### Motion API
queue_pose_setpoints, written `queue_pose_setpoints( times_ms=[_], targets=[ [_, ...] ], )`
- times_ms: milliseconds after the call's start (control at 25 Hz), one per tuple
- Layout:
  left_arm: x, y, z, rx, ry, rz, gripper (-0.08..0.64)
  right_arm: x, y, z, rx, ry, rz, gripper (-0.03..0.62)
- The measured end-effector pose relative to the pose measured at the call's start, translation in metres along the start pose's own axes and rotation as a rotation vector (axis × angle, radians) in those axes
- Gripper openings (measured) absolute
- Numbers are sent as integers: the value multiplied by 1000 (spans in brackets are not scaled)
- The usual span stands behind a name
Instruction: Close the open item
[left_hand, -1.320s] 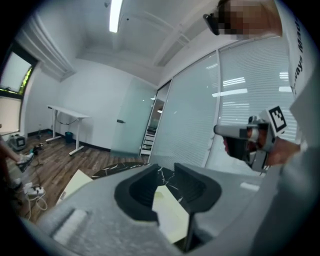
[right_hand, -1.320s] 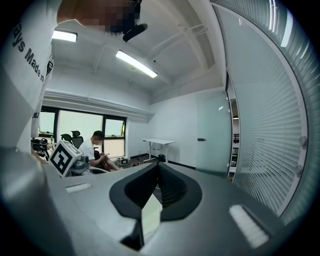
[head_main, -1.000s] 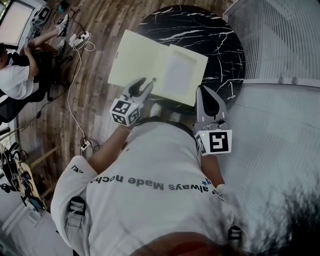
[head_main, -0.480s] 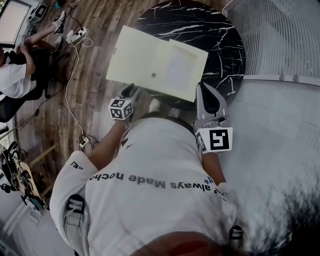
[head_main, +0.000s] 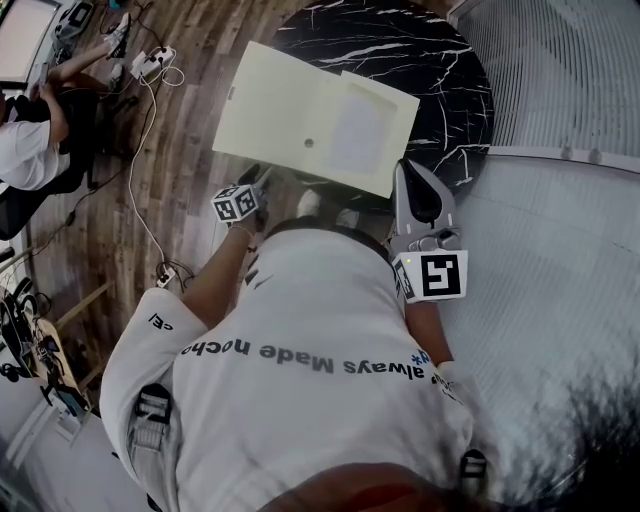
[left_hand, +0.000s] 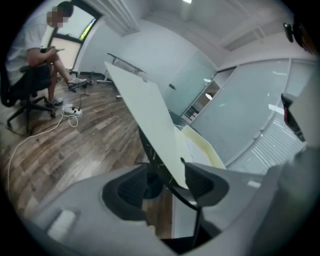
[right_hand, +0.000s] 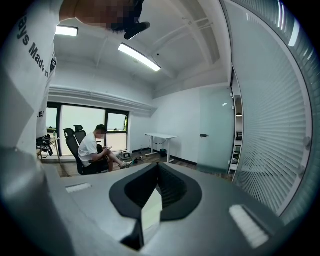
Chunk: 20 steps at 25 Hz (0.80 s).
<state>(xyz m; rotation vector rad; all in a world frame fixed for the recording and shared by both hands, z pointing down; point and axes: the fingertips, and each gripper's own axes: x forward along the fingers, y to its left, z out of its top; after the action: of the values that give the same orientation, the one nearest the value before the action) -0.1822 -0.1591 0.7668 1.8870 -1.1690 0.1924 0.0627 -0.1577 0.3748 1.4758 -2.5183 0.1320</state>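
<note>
Head view: open folder (head_main: 310, 120) lies on the black desk (head_main: 450, 90), its left half overhanging.
Left tool (head_main: 255, 177) is at the folder's near edge; its jaws have just been opening, the cover edge between them, unclamped. Right tool (right_hand: 159, 167), near the folder's right corner, is closed and empty.

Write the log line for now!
folder: open on table | left gripper: fingers just opened, around folder edge | right gripper: shut

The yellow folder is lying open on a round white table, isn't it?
Not quite. The table is black with thin white veins, not white; the head view shows it. The rest is right: the pale yellow folder lies open on that round table.
</note>
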Motion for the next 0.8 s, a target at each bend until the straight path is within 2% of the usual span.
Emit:
queue_pose_setpoints(
  times_ms=[240,360,480,640,800],
  targets=[
    [14,10,12,-113,-61,-79,255,-1,-1,-1,2,7,-8,0],
    [25,13,15,-224,-115,-161,253,-1,-2,-4,12,13,-6,0],
    [32,16,20,-300,-167,-187,246,-1,-3,-9,20,15,-5,0],
    [36,18,26,-334,-209,-174,181,-4,-4,-11,23,18,-14,0],
    [30,12,36,-293,-242,-165,55,-7,-8,-12,31,18,-23,0]
  ],
)
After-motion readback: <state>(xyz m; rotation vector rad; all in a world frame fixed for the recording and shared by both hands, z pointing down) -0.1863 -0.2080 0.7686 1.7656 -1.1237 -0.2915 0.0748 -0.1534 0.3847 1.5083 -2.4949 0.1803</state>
